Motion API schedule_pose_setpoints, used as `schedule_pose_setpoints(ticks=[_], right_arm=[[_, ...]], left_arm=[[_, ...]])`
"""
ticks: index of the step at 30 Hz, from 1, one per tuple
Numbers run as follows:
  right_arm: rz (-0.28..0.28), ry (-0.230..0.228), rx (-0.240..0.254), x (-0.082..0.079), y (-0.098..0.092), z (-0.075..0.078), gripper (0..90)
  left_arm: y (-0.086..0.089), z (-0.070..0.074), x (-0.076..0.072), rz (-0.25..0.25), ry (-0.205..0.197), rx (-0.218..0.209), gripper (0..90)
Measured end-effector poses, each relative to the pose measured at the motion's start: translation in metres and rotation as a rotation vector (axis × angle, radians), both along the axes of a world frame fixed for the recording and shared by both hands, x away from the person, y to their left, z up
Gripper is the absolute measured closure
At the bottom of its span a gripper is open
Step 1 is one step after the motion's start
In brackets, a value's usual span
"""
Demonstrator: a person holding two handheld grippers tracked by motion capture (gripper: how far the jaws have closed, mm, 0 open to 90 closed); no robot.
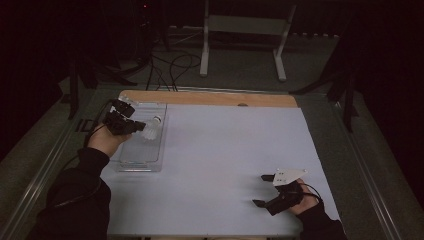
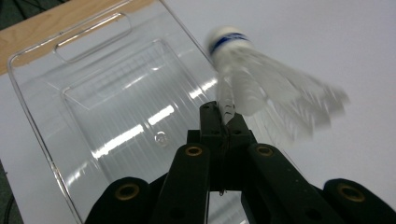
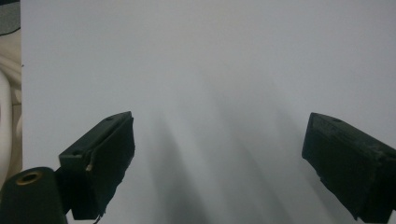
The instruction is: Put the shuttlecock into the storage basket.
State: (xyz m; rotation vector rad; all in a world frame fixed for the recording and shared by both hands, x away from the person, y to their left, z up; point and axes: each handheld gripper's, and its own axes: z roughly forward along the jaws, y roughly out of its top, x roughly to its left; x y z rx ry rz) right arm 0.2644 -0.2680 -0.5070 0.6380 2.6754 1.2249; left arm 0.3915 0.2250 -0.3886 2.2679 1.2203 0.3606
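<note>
The shuttlecock (image 2: 261,88) is pinched by one feather of its skirt between the closed jaws of the left gripper (image 2: 223,116), so it hangs just past the jaw tips rather than lying on anything. Its long axis runs slantwise in the left gripper view: the white cork with the blue band points up and away from the jaws, and the feather skirt fans out to the right and down, blurred. In the high view the shuttlecock (image 1: 151,130) sits over the right-hand wall of the clear plastic tray (image 1: 142,165), cork toward the far side of the table, with the left gripper (image 1: 131,125) just to its left above the tray. The tray (image 2: 42,93) looks empty; its ribbed floor and handle slot show through with nothing lying on them. Whether the shuttlecock is clear of the tray's rim or brushing it I cannot tell. By my reading the move ahead is to lower it into the tray, and that calls for shifting it a little inward from the rim first. The right gripper (image 1: 265,190) rests well apart on the white table (image 1: 225,150) near its front right corner, jaws spread wide with nothing between them (image 3: 219,154), and is much the farther from the tray.
</note>
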Motion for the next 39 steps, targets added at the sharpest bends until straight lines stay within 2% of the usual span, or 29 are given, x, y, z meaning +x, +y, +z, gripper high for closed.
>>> schedule_pose_setpoints(ticks=[2, 4, 11, 30, 39], right_arm=[[-0.002, 0.000, 0.002, 0.000, 0.000, 0.000, 9.5], [-0.002, 0.001, 0.002, 0.000, 0.000, 0.000, 9.5], [0.003, 0.006, 0.001, 0.000, 0.000, -0.001, 9.5], [0.006, 0.016, 0.001, 0.000, 0.001, -0.002, 9.5], [0.006, 0.015, 0.002, 0.000, 0.000, -0.002, 9.6]], left_arm=[[0.000, -0.003, 0.000, 0.018, -0.006, -0.015, 90.0], [0.000, -0.005, 0.001, 0.041, -0.014, -0.011, 90.0], [-0.002, -0.017, 0.004, 0.073, -0.004, -0.015, 90.0], [0.002, -0.045, 0.013, 0.097, 0.055, -0.035, 90.0], [-0.002, -0.052, 0.015, 0.074, 0.088, -0.024, 90.0]])
